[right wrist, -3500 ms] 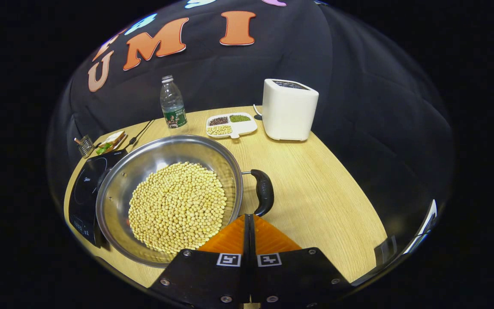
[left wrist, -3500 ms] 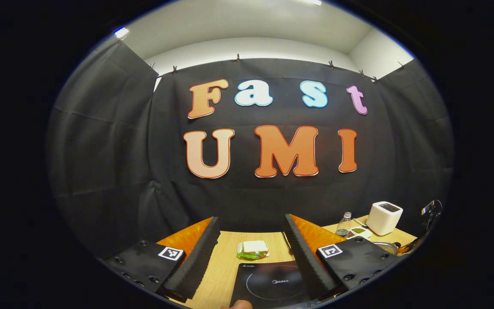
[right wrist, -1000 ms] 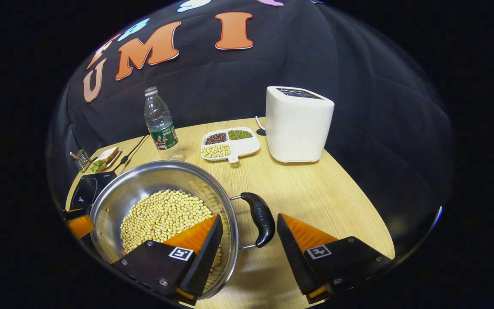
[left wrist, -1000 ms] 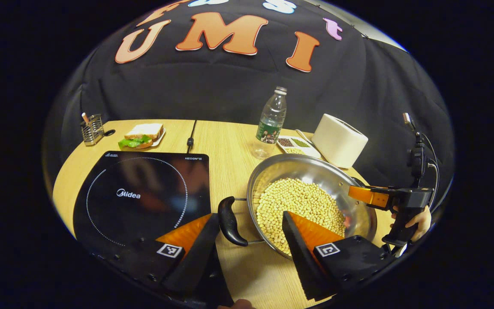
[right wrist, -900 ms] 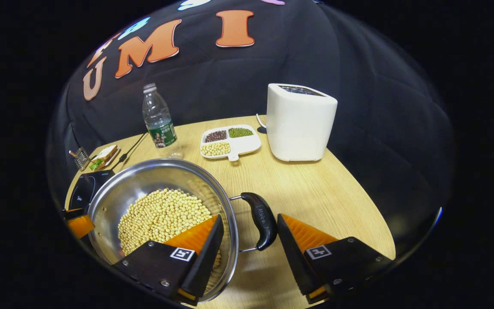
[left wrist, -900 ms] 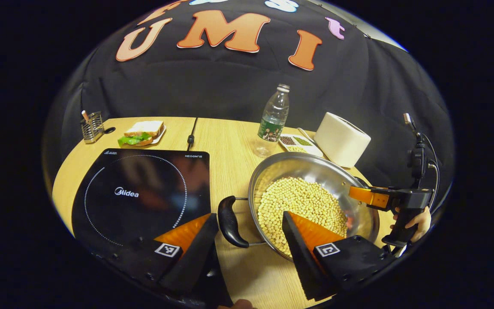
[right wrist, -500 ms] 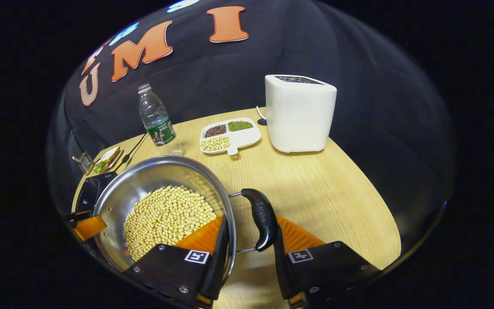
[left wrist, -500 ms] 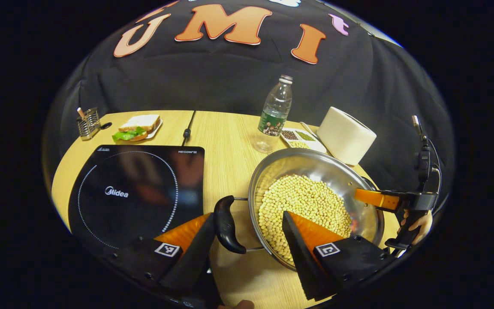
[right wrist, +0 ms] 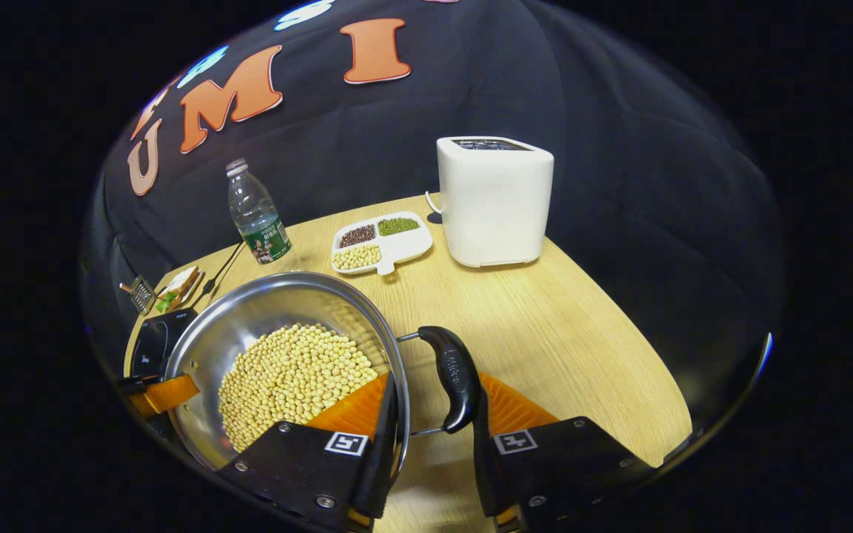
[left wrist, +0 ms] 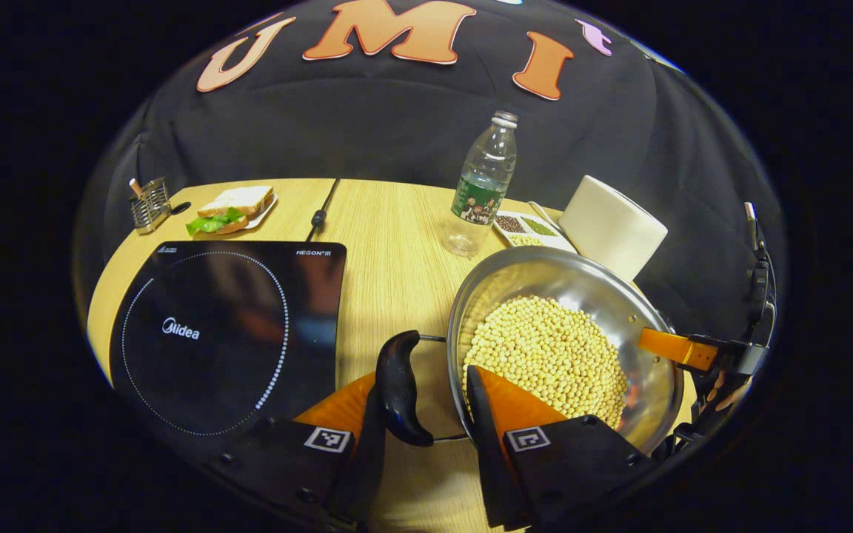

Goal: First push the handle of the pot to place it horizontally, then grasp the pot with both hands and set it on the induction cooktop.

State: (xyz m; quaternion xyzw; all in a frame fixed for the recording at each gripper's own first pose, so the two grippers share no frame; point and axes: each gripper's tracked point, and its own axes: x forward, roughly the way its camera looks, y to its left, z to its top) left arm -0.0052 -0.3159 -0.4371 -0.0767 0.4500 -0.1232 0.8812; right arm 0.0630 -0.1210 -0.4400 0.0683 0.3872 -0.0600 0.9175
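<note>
Going left to right in the left gripper view: a little wire holder sits at the far-left table edge, next to it a sandwich with lettuce on a small plate. Then the induction cooktop — flat glossy black glass, square with rounded corners, a dotted ring printed on it, nothing on top. A thin black cable runs along the wood behind it. The pot is just to the right of the cooktop — wide, shallow, shiny stainless steel, filled with small round pale soybeans.

The left gripper has narrowed its fingers around the pot's near black handle, a smooth curved plastic loop on wire arms; one finger touches its outer side, the other sits at the pot rim, so I can't tell if it's really clamped. In the right gripper view the right gripper is closed in the same way around the other black handle, pads close on both sides.

Behind the pot: a clear ribbed plastic bottle, a white divided dish of beans and a boxy white appliance. The table is light wood-grain with a rounded edge, black cloth behind it.
</note>
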